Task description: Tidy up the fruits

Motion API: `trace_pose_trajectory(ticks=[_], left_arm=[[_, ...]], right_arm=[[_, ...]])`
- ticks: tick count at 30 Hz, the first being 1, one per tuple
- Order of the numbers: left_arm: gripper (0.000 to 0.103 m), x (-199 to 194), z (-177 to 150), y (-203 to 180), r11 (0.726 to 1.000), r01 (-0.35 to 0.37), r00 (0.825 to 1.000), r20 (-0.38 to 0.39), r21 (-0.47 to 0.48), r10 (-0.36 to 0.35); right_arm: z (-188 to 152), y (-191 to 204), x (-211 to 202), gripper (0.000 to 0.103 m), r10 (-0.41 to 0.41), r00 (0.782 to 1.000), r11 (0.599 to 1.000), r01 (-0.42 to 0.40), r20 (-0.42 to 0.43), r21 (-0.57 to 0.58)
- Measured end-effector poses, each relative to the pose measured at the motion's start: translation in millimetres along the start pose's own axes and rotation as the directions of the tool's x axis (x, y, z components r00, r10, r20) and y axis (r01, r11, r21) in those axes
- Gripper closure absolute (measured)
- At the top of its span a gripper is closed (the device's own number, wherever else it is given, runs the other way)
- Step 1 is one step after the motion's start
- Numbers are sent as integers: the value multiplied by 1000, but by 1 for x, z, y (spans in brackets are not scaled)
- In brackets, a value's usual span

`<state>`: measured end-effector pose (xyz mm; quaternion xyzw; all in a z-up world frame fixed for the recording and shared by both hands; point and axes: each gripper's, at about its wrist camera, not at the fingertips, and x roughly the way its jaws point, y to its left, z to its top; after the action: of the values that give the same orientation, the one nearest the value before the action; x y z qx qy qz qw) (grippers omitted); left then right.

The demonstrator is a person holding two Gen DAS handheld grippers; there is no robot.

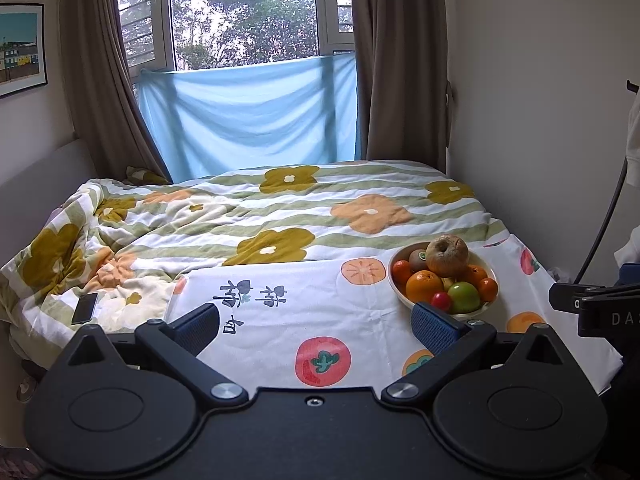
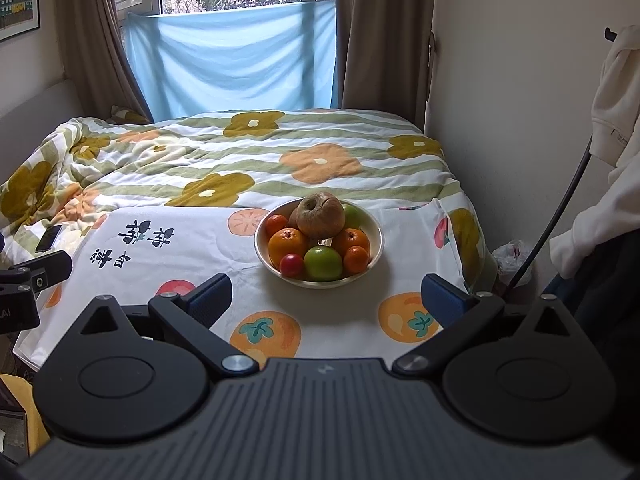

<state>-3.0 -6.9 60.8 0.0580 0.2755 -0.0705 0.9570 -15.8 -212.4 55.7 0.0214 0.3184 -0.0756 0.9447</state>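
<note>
A cream bowl [image 2: 378, 236] piled with fruit stands on a white cloth printed with persimmons [image 2: 340, 312]. A wrinkled brown apple [image 2: 322, 216] tops the pile, above oranges [image 2: 287, 245], a green apple [image 2: 323, 263] and a small red fruit [image 2: 292, 265]. My right gripper [image 2: 326, 300] hovers open just short of the bowl, nothing between its fingers. In the left wrist view the bowl [image 1: 394, 286] sits to the right, the brown apple [image 1: 447, 255] on top. My left gripper [image 1: 318, 326] is open and empty over the cloth [image 1: 280, 320], left of the bowl.
The cloth covers a surface at the foot of a bed with a flowered quilt [image 1: 260, 216]. A dark phone [image 1: 85, 308] lies on the quilt at the left. A wall and hanging pale clothes [image 2: 612, 100] close the right side. The other gripper's body [image 1: 592, 304] shows at the right edge.
</note>
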Motion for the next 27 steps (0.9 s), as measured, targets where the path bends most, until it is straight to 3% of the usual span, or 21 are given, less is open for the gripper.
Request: trace_pose_trajectory(ticks=[27], left_arm=[[0,3,0,1,1000,-1,1000,-11,5,1]], right_arm=[[1,-3,8,0,-1,1000,1000,2,-17,6]])
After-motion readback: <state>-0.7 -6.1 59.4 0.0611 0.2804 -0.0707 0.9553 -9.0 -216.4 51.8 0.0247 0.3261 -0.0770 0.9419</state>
